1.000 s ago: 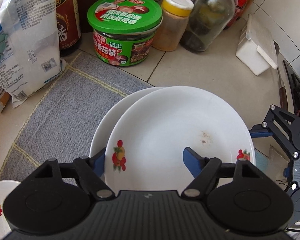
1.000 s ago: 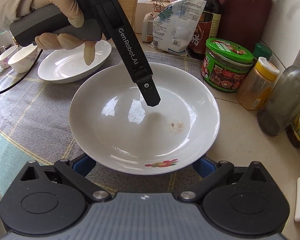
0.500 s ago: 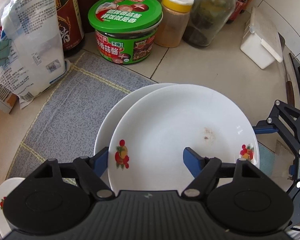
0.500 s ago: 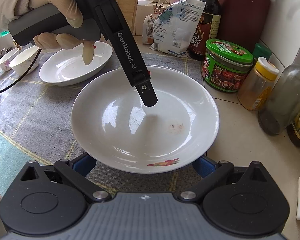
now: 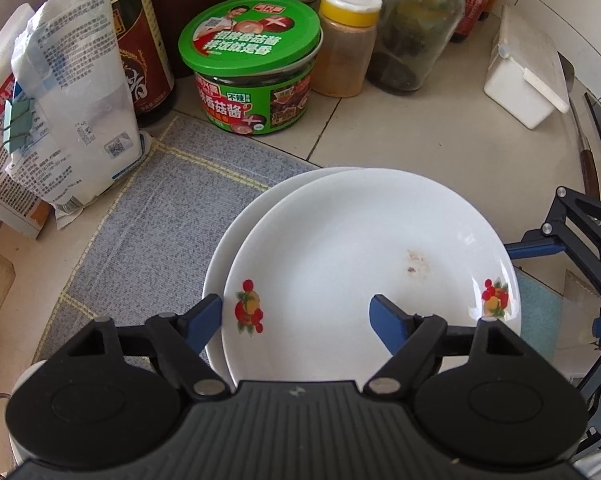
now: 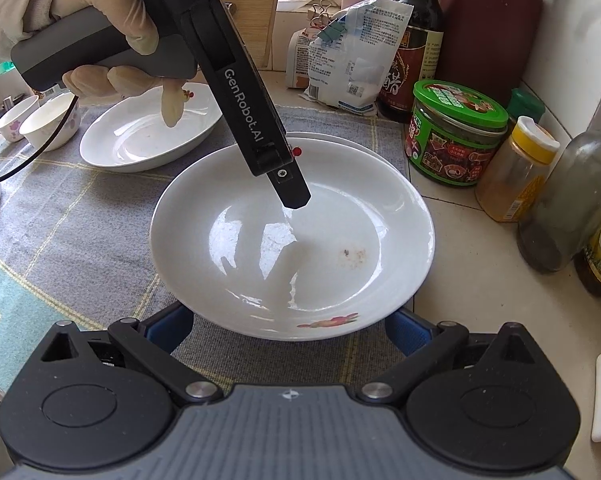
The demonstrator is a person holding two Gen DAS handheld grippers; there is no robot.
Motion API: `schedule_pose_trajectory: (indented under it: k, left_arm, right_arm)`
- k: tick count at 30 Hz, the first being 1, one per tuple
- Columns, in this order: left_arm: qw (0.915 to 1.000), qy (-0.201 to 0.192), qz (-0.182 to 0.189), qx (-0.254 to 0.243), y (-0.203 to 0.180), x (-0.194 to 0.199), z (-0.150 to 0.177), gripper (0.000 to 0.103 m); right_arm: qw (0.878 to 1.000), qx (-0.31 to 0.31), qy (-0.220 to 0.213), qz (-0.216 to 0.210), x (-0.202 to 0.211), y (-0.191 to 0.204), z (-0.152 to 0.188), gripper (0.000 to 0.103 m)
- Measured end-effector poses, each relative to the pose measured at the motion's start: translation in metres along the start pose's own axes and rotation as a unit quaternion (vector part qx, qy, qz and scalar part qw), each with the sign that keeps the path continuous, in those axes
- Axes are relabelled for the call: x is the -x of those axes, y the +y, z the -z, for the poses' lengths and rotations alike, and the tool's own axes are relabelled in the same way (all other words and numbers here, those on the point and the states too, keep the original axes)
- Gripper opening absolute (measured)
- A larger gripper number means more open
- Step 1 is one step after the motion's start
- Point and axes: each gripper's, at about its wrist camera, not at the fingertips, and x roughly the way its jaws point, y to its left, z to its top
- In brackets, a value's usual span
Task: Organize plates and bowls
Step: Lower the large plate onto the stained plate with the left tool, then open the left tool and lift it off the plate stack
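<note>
Left gripper (image 5: 296, 316) stood wide open, blue fingers spread, one finger over the inside of the top plate (image 5: 364, 264) and the other outside the stack's near-left rim. Whether either pad touched china could not be told. Right gripper (image 6: 288, 328) was likewise open, fingers low on either side of the same plate's near rim (image 6: 292, 240), not pinching it.

Judgement on the step: the top plate was being seated on the lower plate (image 5: 236, 236), and it sat offset toward the right gripper, the lower rim showing as a crescent. To do it well, push the top rim across gently until the crescent closes, keeping the stack flat on the grey mat (image 5: 148, 216). Glazed china slides readily, so a light touch should do.

Position: the stack lay directly ahead of both grippers, partly on the mat and partly over the tiled counter (image 5: 420, 136). A brownish smear marked the top plate's well.

Outward: a third plate (image 6: 148, 136) lay on the mat beyond the stack, apart from it, under the gloved hand (image 6: 100, 20) holding the left gripper's handle. Small bowls (image 6: 40, 120) sat further off at the mat's edge. A green-lidded jar (image 5: 252, 68) and bottles stood near the wall, close to the stack's far side.
</note>
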Motion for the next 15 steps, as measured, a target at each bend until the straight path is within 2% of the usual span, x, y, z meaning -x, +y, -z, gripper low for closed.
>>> schedule_pose_trajectory:
  k: [10,15]
  left_arm:
    - [0.9998,-0.015,-0.014,-0.004,-0.0013,0.0043,0.0012,0.081]
    - [0.9992,-0.025,-0.032,-0.006,-0.0022,0.008,0.0041,0.082]
  right_arm:
    - [1.0,0.006,0.001,0.011,-0.0006,-0.0005,-0.0001,0.103]
    - [1.0,0.014,-0.002,0.018,0.0008,0.0002,-0.0003,0.103]
